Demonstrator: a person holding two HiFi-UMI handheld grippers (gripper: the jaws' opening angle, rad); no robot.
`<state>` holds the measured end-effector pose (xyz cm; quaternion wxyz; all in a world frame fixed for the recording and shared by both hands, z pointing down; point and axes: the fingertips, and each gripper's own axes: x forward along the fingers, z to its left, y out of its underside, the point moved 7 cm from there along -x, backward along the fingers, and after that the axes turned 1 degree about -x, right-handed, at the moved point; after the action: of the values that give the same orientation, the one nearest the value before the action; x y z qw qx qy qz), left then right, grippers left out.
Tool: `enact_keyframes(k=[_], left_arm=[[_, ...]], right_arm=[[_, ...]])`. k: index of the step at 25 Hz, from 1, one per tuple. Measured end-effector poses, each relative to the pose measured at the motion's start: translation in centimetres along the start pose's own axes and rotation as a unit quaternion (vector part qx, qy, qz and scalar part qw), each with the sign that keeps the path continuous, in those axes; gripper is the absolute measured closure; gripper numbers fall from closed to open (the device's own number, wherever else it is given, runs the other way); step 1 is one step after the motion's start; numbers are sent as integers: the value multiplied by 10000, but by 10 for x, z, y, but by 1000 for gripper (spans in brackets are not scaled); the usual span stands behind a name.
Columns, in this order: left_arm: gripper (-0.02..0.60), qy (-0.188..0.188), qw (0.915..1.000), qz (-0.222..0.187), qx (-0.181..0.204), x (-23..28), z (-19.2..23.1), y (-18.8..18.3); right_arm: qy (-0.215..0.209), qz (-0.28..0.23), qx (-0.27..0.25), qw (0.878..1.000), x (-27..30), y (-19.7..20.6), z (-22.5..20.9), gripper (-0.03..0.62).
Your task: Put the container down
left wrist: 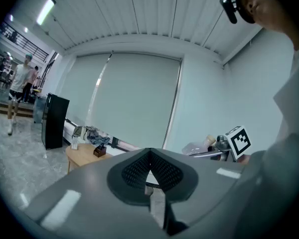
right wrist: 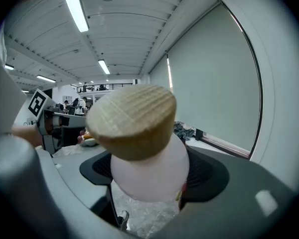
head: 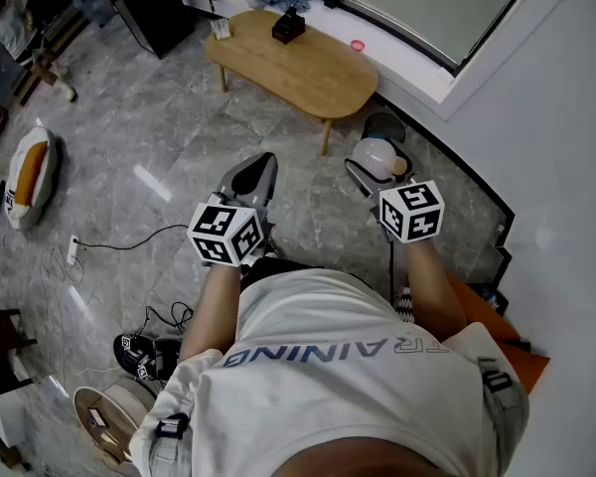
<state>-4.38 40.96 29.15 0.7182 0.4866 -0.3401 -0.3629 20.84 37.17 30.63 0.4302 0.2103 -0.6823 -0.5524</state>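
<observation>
Grey marble floor point(head: 179, 137), wooden surface point(head: 298, 68) well ahead; right tool point(right wrist: 150, 169) clamped on wood-lidded container point(right wrist: 134, 118), held aloft, not yet set down; left tool point(left wrist: 149, 171) closed, empty.

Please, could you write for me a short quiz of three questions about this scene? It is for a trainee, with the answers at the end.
1. True or false: the left tool holds something.
2. Where is the white container? A: in the left tool. B: between the jaws of the right tool. C: in neither tool.
3. Fill in: the container's stopper looks made of ____.
Key: 1 false, its jaws are together with nothing between them; 2 B; 3 wood.
</observation>
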Motion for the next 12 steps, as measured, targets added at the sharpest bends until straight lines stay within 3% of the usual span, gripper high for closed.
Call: enact_keyframes(k=[12], left_arm=[[581, 76, 9999, 77, -66, -3, 2, 3]], right_arm=[[61, 36, -6, 10000, -2, 4, 7, 180]])
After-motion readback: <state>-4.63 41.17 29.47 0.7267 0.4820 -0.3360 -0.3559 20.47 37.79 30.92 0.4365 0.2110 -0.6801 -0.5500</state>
